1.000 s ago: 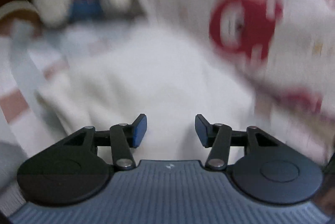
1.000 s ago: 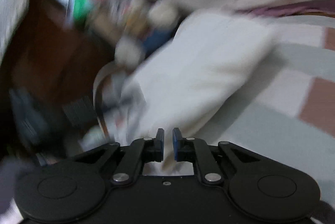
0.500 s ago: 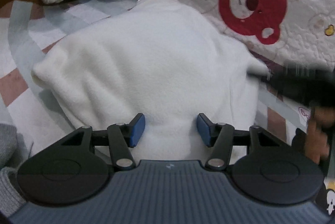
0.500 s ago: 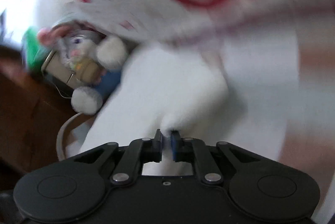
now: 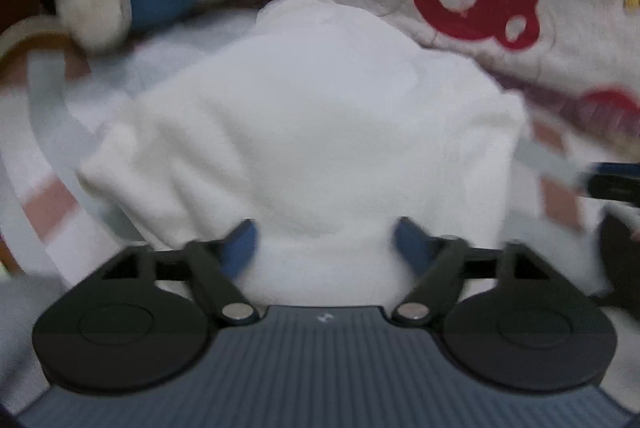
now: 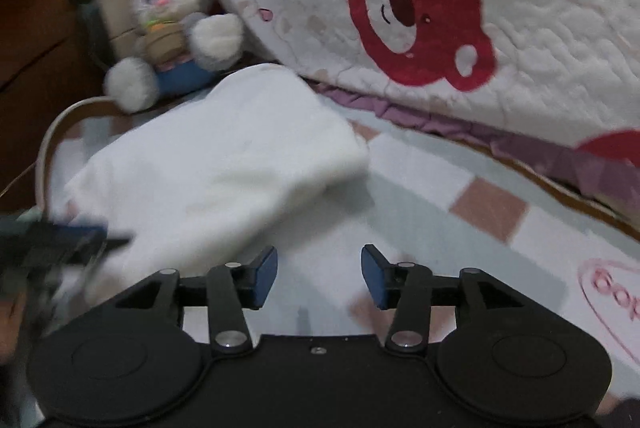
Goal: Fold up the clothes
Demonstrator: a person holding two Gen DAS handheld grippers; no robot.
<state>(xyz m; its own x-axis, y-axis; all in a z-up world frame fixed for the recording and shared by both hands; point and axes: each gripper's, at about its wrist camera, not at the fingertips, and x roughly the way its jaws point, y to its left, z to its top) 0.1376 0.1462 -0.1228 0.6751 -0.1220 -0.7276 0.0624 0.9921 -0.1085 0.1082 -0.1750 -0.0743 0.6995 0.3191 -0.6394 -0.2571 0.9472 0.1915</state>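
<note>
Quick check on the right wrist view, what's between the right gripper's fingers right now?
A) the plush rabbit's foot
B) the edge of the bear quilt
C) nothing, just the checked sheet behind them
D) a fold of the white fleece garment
C: the right gripper has its jaws opening with only the checked sheet seen through the gap; the white fleece garment lies off to its left, not between the pads.

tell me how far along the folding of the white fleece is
Done: the white fleece lies as a compact folded bundle on the checked sheet. In hand: nothing; the left claw and right claw are both opening, pads off the cloth. Left: perhaps tidying.
</note>
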